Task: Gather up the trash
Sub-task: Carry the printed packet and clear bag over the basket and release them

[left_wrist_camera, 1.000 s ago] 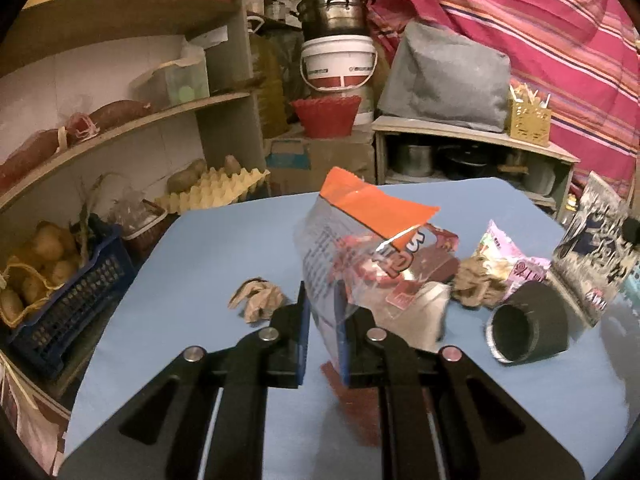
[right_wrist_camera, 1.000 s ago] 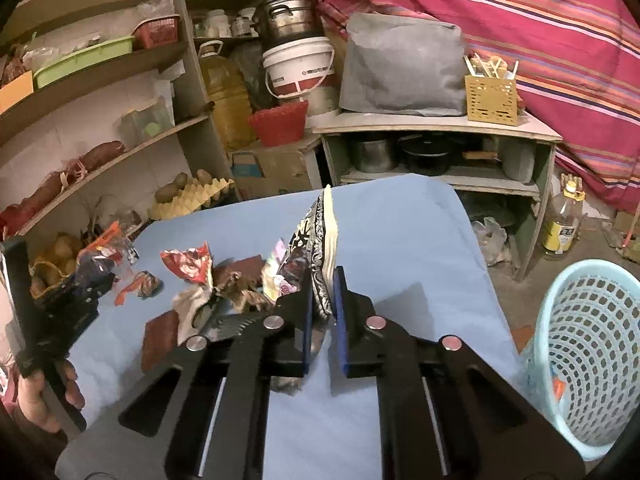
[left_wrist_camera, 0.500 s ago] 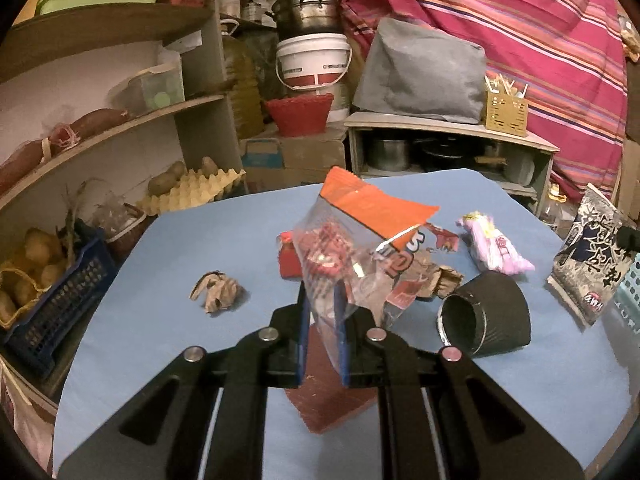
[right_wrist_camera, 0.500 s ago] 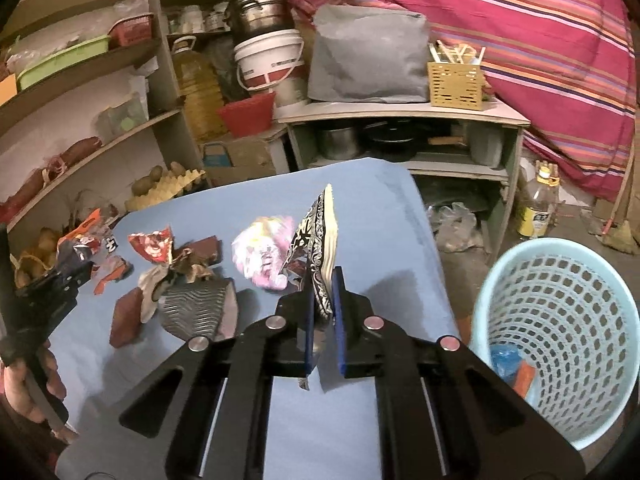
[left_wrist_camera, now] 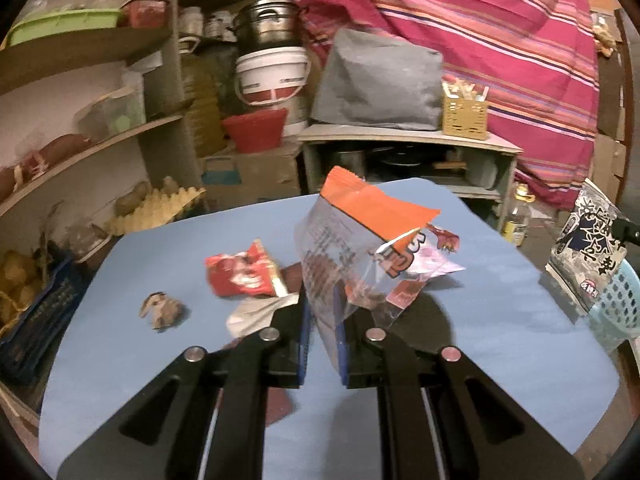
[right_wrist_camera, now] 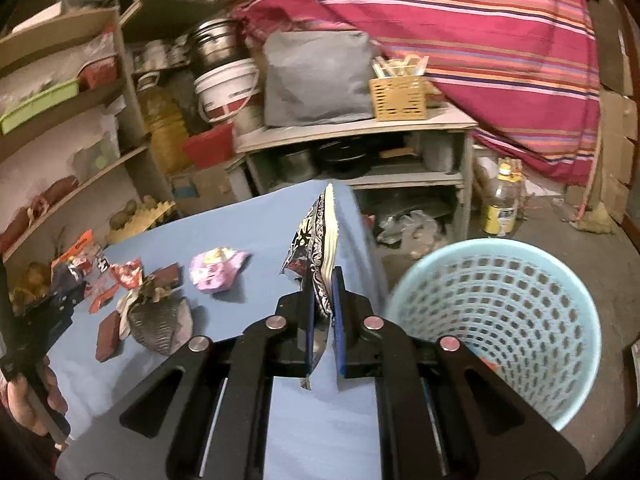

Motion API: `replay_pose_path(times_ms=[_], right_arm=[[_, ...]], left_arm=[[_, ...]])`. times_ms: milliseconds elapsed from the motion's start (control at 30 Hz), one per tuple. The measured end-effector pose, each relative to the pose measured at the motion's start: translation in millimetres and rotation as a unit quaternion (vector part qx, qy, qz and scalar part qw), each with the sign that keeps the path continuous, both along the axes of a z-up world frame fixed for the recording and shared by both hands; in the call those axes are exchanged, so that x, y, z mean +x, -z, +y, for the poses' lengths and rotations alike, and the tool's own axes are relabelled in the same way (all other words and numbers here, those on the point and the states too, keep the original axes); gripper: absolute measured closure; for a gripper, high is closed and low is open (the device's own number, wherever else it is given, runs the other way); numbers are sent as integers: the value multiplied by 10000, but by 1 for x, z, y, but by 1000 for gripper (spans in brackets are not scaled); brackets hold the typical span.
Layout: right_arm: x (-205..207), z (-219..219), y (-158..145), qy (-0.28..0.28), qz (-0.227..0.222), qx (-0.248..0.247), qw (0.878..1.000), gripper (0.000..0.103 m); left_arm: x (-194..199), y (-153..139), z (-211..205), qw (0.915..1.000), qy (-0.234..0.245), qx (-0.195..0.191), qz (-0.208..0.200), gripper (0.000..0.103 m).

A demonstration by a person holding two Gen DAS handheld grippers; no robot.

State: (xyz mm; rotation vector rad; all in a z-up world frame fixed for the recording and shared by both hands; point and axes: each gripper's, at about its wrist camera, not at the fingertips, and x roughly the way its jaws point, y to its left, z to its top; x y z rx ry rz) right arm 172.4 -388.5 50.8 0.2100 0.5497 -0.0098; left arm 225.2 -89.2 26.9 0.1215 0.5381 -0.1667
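My left gripper (left_wrist_camera: pixel 322 312) is shut on a clear plastic wrapper with an orange top (left_wrist_camera: pixel 360 236) and holds it above the blue table (left_wrist_camera: pixel 160 256). My right gripper (right_wrist_camera: pixel 322 300) is shut on a black-and-white patterned packet (right_wrist_camera: pixel 318 248), seen edge-on, at the table's right edge beside the light blue basket (right_wrist_camera: pixel 504 320). The same packet (left_wrist_camera: pixel 588 252) and basket (left_wrist_camera: pixel 618 304) show at the far right of the left wrist view. Loose trash lies on the table: a red wrapper (left_wrist_camera: pixel 244 276), a crumpled brown paper (left_wrist_camera: pixel 162 310), a pink wrapper (right_wrist_camera: pixel 216 270) and a dark cup (right_wrist_camera: pixel 158 322).
Curved shelves (left_wrist_camera: pixel 100 148) with egg trays and potatoes stand left of the table. A low cabinet (right_wrist_camera: pixel 360 152) with pots stands behind it. A yellow bottle (right_wrist_camera: pixel 500 208) stands on the floor past the basket. The striped cloth (right_wrist_camera: pixel 480 40) hangs at the back.
My right gripper has carried the patterned packet rightwards, and the basket now fills more of its view. My left gripper has also shifted right over the table with the orange-topped wrapper.
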Motion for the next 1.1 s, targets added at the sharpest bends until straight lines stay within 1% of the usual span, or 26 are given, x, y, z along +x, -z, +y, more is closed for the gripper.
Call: replay_pose_path(times_ms=[200, 367, 533, 600, 667, 800, 867, 1000, 1067, 1100], right_arm=[[-20, -46, -5, 439, -97, 124, 9989, 94], [-30, -84, 0, 782, -27, 198, 9967, 94], [-34, -111, 9, 1088, 136, -23, 9940, 94], [-34, -121, 14, 1181, 235, -94, 9927, 94], [-36, -132, 18, 1280, 316, -104, 9912, 94], [-41, -149, 25, 1398, 419, -75, 9893, 93], [-42, -154, 29, 1420, 482, -82, 9887, 89], [-41, -162, 39, 1410, 630, -120, 9879, 84], [-41, -168, 44, 1450, 744, -97, 9866, 67], [-41, -171, 45, 1467, 759, -95, 9862, 66]], left_arm=[[0, -3, -54, 9991, 419, -102, 8, 92], [-2, -9, -104, 9962, 848, -206, -27, 91], [-5, -9, -158, 9917, 1261, -252, 19, 91], [-3, -8, -180, 9889, 1431, -370, 114, 91], [-1, -7, -200, 9860, 1588, -468, 183, 91], [-2, -5, -234, 9812, 1864, -452, 207, 91], [-1, -4, -249, 9794, 1957, -442, 241, 91], [3, 5, -275, 9761, 2083, -455, 418, 90], [4, 10, -286, 9750, 2130, -424, 466, 90], [2, 12, -290, 9745, 2152, -407, 486, 90]])
